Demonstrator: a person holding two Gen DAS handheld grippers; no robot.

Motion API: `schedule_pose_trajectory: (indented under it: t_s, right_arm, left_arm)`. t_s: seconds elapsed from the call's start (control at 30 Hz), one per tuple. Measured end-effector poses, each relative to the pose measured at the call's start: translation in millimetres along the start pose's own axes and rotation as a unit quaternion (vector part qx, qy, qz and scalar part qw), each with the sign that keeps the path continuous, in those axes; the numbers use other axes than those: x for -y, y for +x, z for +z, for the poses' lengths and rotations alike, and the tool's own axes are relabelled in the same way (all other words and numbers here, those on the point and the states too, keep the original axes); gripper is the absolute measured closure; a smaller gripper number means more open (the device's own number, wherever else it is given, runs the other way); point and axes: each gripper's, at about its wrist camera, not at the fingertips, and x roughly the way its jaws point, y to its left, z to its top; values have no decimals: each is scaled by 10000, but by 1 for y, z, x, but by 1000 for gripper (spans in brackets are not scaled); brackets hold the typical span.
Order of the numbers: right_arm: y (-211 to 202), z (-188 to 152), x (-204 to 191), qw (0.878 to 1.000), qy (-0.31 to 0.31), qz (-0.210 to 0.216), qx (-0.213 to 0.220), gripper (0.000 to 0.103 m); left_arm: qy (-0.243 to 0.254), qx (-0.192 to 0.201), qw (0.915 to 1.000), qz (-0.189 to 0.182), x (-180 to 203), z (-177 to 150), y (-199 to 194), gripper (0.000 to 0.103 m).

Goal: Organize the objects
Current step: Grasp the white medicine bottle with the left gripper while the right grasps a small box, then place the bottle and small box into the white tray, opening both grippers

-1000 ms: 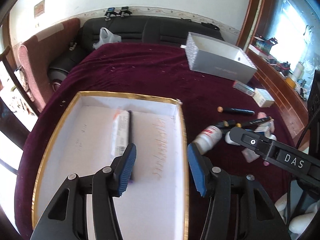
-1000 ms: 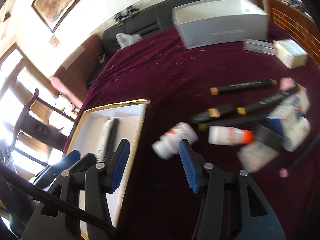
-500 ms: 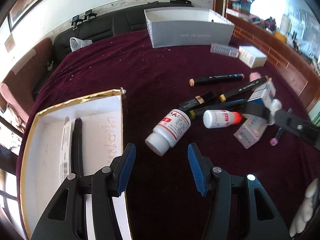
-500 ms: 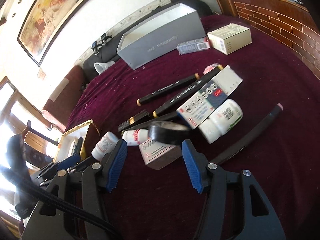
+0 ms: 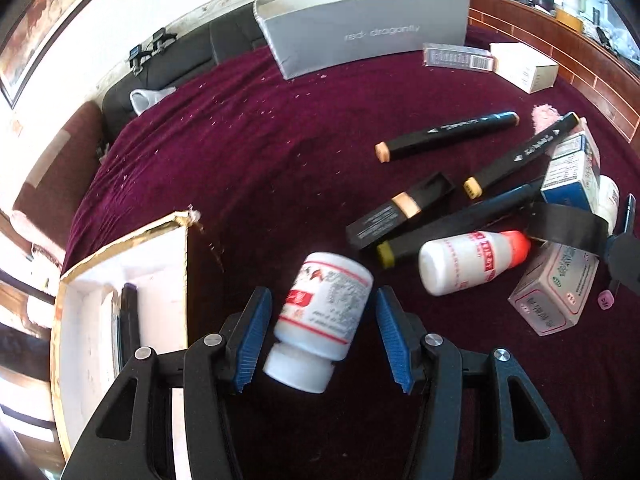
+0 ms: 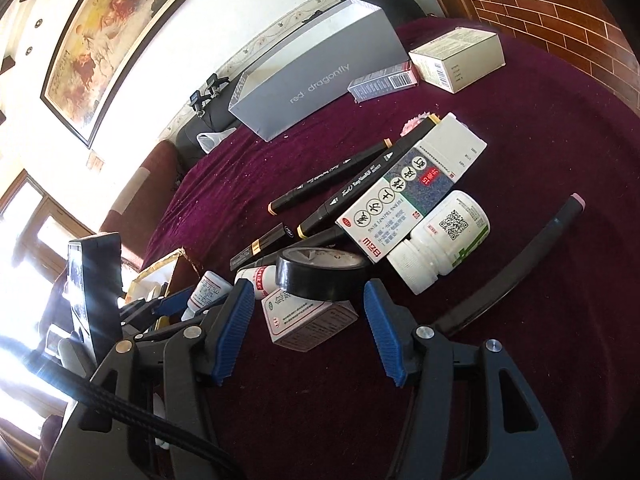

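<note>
left gripper (image 5: 322, 332): jaws apart w/ blue ribbed pads either side of the white plastic pill bottle w/ red-print label (image 5: 324, 312); small gaps show both sides, so not clamped yet.
right gripper (image 6: 308, 328): jaws wide apart, holding nothing; hovers over the pile, roll of glossy black tape (image 6: 324, 276) and small pink-white carton (image 6: 308, 320) sit btwn the pads.
change, left: 1 s ago it hung over the gold-rimmed white cardboard tray (image 5: 120, 248); since then it swung right onto the clutter and closed in on the bottle, which was ahead of the pads 0.5 s ago and now lies btwn them.
change, right: moved from near the tray edge across to the main pile.
meaning: prob. the next pick is lined up; bottle likely bound for the tray. most items not sorted yet.
bottle pos: on its side on the maroon velvet cloth (image 5: 260, 152), cap end toward camera, just right of tray.
materials: bottle smooth, rigid, round, so may roll or slip under a squeeze. cloth soft, napped, flecked w/ white crumbs. black square-bodied markers (image 5: 444, 136) hard, matte. grey lidless cardboard box (image 5: 360, 28) at far side, stiff, flat-walled.
tray contents: one dark pen and a pale flat pack, partly hidden.
</note>
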Motion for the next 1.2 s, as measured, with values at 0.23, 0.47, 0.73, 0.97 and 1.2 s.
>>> schedule_pose_trajectory:
  t_s: [0.23, 0.47, 0.73, 0.97, 1.2]
  right_arm:
    - [-1, -1, 6, 9999, 131, 76, -17, 47]
    - [-5, 3, -9, 9998, -2, 174, -104, 43]
    - [9, -6, -29, 9987, -306, -228, -329, 43]
    - [36, -12, -48, 9871, -1106, -1057, -466, 43]
    - [41, -13, -47, 9841, -1041, -1389, -373, 57]
  left_arm:
    - [-415, 40, 9976, -548, -11, -6, -15, 73]
    - [-813, 146, 9889, -1236, -21, -27, -52, 73]
    - [-1012, 239, 9790, -1755, -31, -60, -77, 73]
    - [-1187, 306, 9735, -1930, -40, -85, -88, 73]
    - [-1406, 336, 9697, -1967, -56, -100, -89, 72]
